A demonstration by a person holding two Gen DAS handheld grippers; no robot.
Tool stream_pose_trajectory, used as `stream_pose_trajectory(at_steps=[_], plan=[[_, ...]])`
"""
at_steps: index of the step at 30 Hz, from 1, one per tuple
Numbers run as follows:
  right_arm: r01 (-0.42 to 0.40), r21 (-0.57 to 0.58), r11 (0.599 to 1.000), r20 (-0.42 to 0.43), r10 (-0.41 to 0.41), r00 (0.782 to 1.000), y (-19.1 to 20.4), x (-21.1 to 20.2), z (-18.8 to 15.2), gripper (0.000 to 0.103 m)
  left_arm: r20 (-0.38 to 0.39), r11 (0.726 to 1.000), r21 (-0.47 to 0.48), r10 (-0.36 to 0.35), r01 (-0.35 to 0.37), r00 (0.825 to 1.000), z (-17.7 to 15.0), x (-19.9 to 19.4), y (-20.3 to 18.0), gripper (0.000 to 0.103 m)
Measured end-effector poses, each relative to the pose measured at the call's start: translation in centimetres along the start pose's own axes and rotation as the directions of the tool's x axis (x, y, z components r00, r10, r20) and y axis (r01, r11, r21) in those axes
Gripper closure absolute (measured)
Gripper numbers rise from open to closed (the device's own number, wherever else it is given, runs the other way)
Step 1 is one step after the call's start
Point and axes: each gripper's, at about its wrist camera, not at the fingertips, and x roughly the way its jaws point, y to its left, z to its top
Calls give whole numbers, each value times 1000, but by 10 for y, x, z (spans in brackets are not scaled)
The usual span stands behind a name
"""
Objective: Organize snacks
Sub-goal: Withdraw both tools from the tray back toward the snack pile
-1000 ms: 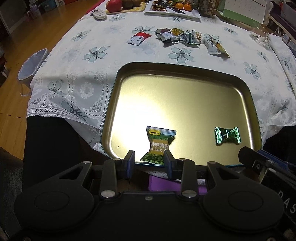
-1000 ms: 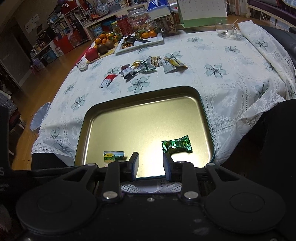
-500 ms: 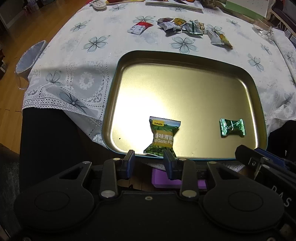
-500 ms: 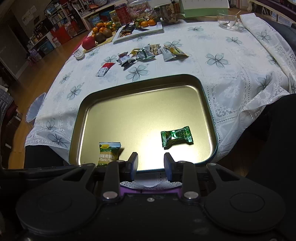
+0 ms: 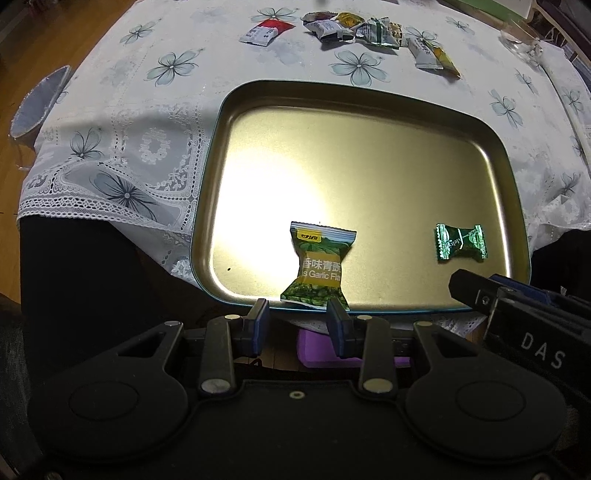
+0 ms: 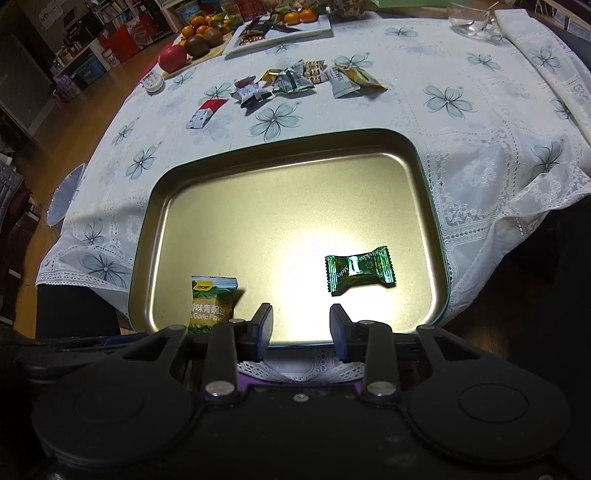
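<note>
A gold metal tray (image 5: 369,110) (image 6: 280,147) sits at the near table edge. In it lie a green-yellow pea snack packet (image 5: 319,266) (image 6: 210,304) at near left and a dark green wrapped candy (image 5: 460,242) (image 6: 360,269) at near right. Several loose snack packets (image 5: 354,31) (image 6: 295,83) lie in a row beyond the tray. My left gripper (image 5: 297,319) is open and empty, just short of the pea packet. My right gripper (image 6: 300,323) is open and empty, at the tray's near rim, left of the candy.
White floral tablecloth (image 5: 155,110) (image 6: 480,129) covers the table. Fruit on a board (image 6: 195,40), a white plate with snacks (image 6: 284,26) and a glass cup (image 6: 471,18) stand at the far side. A purple object (image 5: 314,347) lies below the table edge. Wooden floor at left.
Both grippers have pulled back and risen slightly from the tray. They stay open. The two snacks in the tray have not moved.
</note>
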Motion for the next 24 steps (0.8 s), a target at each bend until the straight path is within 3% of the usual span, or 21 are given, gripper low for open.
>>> stream_pose_trajectory(at_steps=[13,24], plan=[[-26,-16,1000,-98,25,995,-13,17,52,62,-32,999,52,-16,18,999,57,2,8,58],[-3,-27,1000,-11,3,1000,-31,32,145,54,51,998,18,53,-54,997,152,18,34,58]])
